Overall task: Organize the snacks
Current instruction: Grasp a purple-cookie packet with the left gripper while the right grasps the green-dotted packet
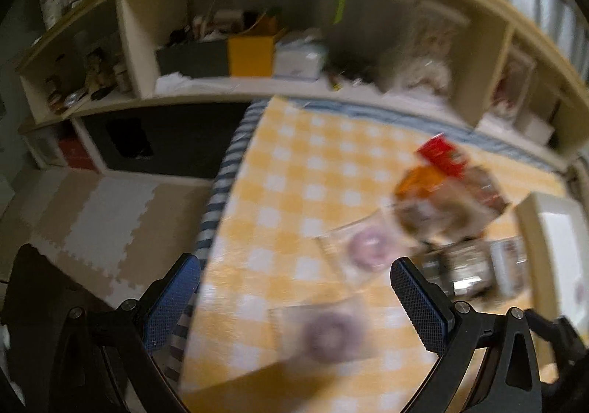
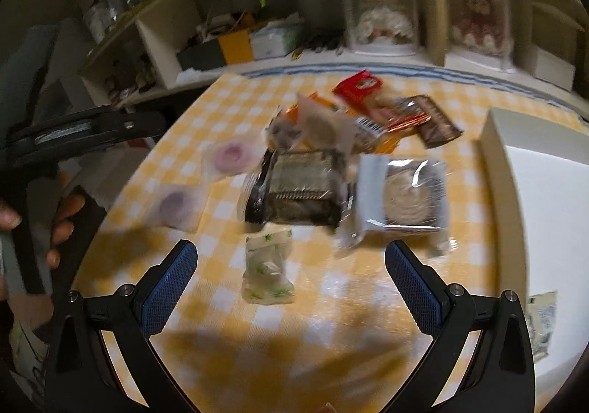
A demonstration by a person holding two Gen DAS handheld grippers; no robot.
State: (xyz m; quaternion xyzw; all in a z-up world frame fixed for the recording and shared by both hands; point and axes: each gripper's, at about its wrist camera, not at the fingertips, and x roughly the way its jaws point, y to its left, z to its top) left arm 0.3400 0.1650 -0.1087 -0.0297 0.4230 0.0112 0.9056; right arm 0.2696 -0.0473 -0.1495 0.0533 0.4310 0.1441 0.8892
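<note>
Wrapped snacks lie in a loose heap on a yellow checked tablecloth (image 2: 228, 306). In the right wrist view a small clear packet with green specks (image 2: 268, 273) lies between my open right gripper (image 2: 291, 276) fingers. Beyond it sit a dark wrapped cake (image 2: 298, 192) and a round biscuit pack (image 2: 405, 194). A pink ring sweet (image 2: 231, 157) and a purple ring sweet (image 2: 176, 206) lie to the left. My left gripper (image 1: 294, 302) is open and empty above the purple ring sweet (image 1: 331, 335), with the pink ring sweet (image 1: 368, 247) farther on. The left view is blurred.
A white box (image 2: 545, 214) stands at the table's right side. Red, orange and brown packets (image 2: 397, 111) lie at the heap's far end. Open shelves (image 2: 257, 41) with boxes and dolls run behind the table. A hand (image 2: 62, 225) holds the left tool at the table's left edge.
</note>
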